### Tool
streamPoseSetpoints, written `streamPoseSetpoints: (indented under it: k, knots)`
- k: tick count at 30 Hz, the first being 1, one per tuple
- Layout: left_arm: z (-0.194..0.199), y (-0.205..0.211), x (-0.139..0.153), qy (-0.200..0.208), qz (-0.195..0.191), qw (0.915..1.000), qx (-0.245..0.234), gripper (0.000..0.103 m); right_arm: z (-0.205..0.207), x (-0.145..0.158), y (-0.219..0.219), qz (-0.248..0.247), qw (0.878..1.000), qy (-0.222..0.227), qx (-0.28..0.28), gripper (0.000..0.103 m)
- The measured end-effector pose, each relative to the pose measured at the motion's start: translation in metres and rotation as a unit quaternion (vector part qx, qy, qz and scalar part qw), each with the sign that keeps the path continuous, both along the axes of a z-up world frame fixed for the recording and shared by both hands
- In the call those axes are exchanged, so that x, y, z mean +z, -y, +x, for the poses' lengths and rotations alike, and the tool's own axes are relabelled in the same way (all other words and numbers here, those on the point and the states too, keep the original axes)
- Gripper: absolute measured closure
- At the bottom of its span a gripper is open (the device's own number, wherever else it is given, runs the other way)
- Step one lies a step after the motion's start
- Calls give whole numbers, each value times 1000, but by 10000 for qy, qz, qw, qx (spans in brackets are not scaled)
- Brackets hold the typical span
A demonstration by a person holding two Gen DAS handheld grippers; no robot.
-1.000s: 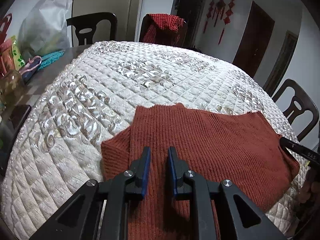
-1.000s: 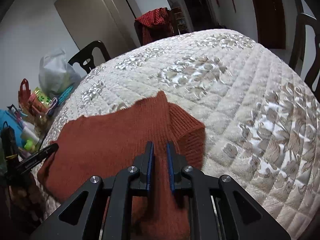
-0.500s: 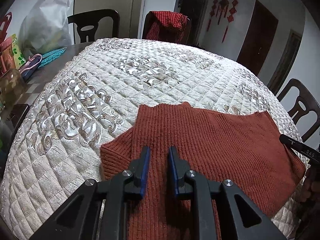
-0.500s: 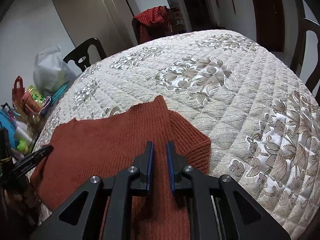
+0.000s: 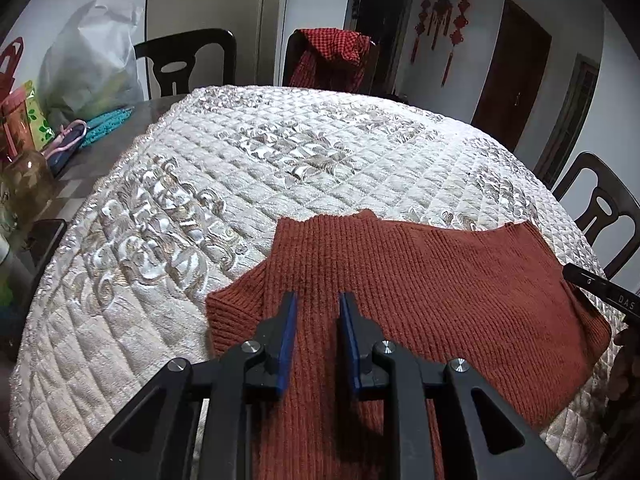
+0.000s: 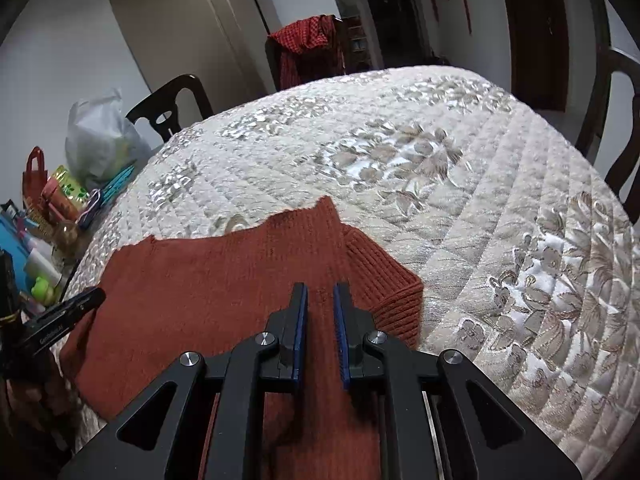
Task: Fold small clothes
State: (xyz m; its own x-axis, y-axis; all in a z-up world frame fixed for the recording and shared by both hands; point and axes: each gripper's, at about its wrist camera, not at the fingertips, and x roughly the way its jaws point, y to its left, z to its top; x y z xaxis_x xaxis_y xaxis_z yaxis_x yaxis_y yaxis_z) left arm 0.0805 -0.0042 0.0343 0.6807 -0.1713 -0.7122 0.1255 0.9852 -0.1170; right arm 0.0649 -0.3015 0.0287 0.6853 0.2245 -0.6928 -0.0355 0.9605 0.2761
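Note:
A rust-red ribbed sweater (image 5: 420, 280) lies flat on the quilted cream table cover (image 5: 240, 152), with a folded sleeve sticking out at its left. My left gripper (image 5: 318, 300) is over the sweater's near part; its blue pads stand a little apart, with knit in the gap but not pressed. In the right wrist view the same sweater (image 6: 224, 280) spreads to the left, its sleeve cuff at the right. My right gripper (image 6: 320, 290) has its pads drawn close, pinching a ridge of the knit. A black finger (image 5: 600, 292) of the right gripper shows at the sweater's right edge.
Dark chairs ring the table, one (image 5: 332, 52) draped with a red checked garment and another (image 5: 600, 208) at the right. A white plastic bag (image 5: 88, 60), packets, a jar and a dark phone (image 5: 44, 236) crowd the bare tabletop on the left.
The gap between my left gripper's pads has widened slightly. The sweater and my right gripper look the same.

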Motion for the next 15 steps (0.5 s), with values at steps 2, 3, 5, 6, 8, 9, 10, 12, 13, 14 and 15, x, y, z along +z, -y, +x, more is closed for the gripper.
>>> streamPoseSetpoints:
  k: [2,3,5,6,8,9,10,12,13,14,15]
  knots:
    - [-5,-1,4,61,40,10000,26,79,-4,3,-5,-34,10000,55,74,89]
    - [-7,-2,6,87,39,10000,29,79,-7,6,-8,-51,9999,89,121,89]
    - [-12,-4,9,148,53,9999,47,78,-10,8,-12,-60,9997,132,198,89]
    - [-15,-5,10,173,68,9998,60,78,-12,9,-15,-80,9996,146,239,89]
    - [-19,-7,9,183,87,9998,81,75,-14,8,-17,-128,9994,145,284,89]
    - [-20,-7,8,177,98,9998,84,75,-15,7,-17,-133,9994,127,280,89]
    - [-20,-8,5,141,118,9998,85,75,-15,4,-16,-127,9995,100,268,89]
    - [-18,-8,-2,34,154,9998,122,75,-12,-4,-10,-119,9998,-28,158,89]
    - [-17,-8,-5,7,170,9998,135,74,-11,-8,-7,-121,9998,-92,99,89]
    - [-17,-8,-5,5,158,9998,131,73,-10,-11,-3,-84,9999,-125,56,89]
    - [-17,-8,-4,26,164,9998,130,73,-11,-11,0,-2,9999,-98,59,89]
